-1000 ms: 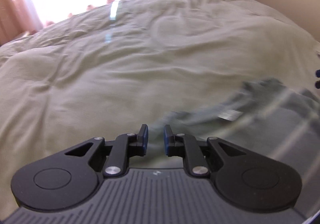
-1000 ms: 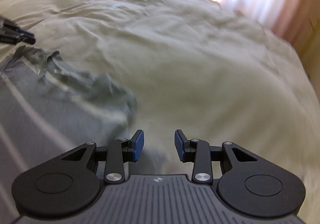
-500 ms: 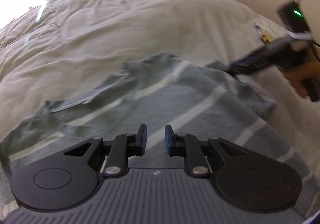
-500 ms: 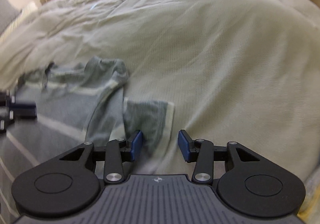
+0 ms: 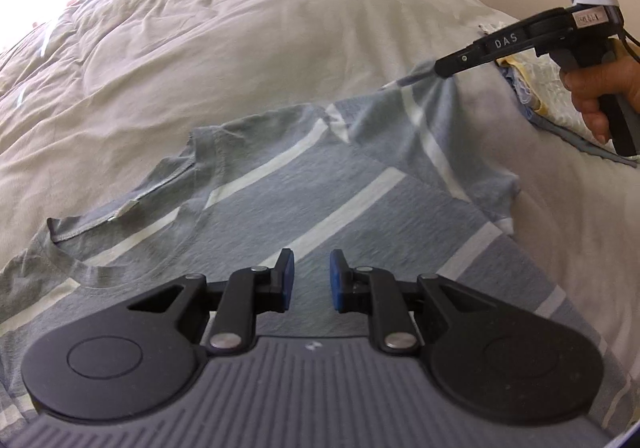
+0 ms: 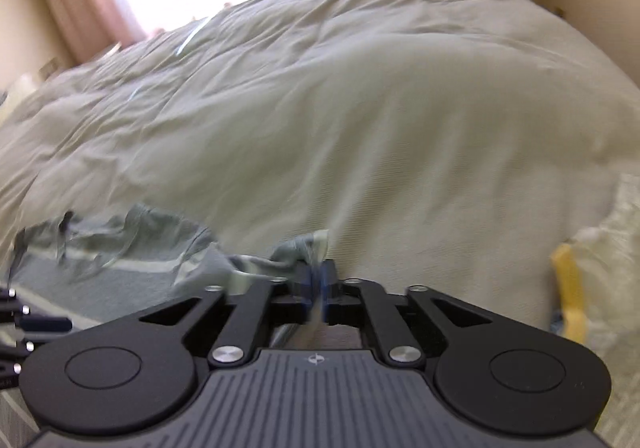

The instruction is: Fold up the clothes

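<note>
One striped shirt (image 5: 320, 200), one duvet (image 5: 240, 48), two tongs (image 5: 311, 284) (image 6: 319, 290).

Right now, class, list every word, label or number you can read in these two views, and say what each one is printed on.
"DAS": white letters on the black arm of the right gripper, seen from the left wrist view.
White sticker on that gripper's body: print too blurred to read.
Small white tag at the neckline of the striped t-shirt: no readable text.
Right wrist view: no text.
</note>
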Available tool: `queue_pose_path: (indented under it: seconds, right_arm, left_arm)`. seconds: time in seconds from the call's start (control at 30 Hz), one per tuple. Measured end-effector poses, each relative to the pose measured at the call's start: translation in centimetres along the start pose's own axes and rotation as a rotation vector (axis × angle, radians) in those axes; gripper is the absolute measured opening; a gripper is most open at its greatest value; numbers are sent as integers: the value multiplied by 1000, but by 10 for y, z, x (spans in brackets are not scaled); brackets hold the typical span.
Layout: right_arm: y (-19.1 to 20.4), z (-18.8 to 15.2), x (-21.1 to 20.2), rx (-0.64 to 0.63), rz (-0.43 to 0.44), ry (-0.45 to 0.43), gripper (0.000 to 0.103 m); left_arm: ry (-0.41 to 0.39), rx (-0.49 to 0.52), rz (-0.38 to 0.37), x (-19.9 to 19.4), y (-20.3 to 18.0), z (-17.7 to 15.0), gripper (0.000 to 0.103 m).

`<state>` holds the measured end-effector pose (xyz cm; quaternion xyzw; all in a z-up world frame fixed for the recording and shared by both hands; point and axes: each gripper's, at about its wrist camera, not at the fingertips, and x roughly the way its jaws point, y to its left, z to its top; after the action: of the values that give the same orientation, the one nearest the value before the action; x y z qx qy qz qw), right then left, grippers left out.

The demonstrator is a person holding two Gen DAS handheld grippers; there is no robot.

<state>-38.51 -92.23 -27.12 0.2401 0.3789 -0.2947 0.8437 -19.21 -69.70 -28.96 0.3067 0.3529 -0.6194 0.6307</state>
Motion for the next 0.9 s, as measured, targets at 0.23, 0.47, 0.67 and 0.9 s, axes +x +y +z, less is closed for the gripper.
queue_pose_path:
  seconds: [0.23, 0.47, 0.67, 0.9]
  right_arm:
    - [1, -31, -29, 62, 15, 17, 20]
    - [15, -94, -46, 278, 134, 147, 48]
    - [7, -111, -26, 583, 203, 121, 27]
    - [13, -100, -55, 463, 93, 45, 10]
  left_arm:
    - [7, 12, -11, -5, -16, -4, 15]
    - [31, 14, -31, -10, -33, -17, 15]
    - [43, 47, -37, -14, -46, -24, 15]
    - [49, 56, -18, -25, -48, -31, 15]
